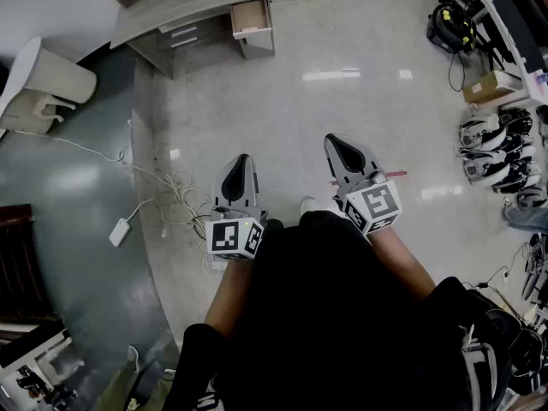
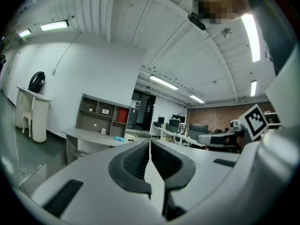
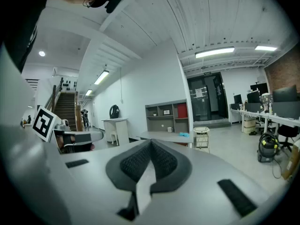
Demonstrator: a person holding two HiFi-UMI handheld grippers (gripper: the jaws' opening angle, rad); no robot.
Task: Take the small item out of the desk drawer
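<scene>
The task was barely begun: the left gripper [image 1: 241,163] and right gripper [image 1: 338,144] hung empty, fingers together, well apart from the open drawer [image 1: 253,24] at the frame's top (small item inside not discernible)

The head view looks steeply down from above onto the floor [image 1: 342,101], with the desk [image 1: 197,7] far off at its top edge. Each gripper view sits low behind its own jaws and faces level across the room (the same desk [image 2: 89,136] [image 3: 163,136] appears there, also distant).
</scene>
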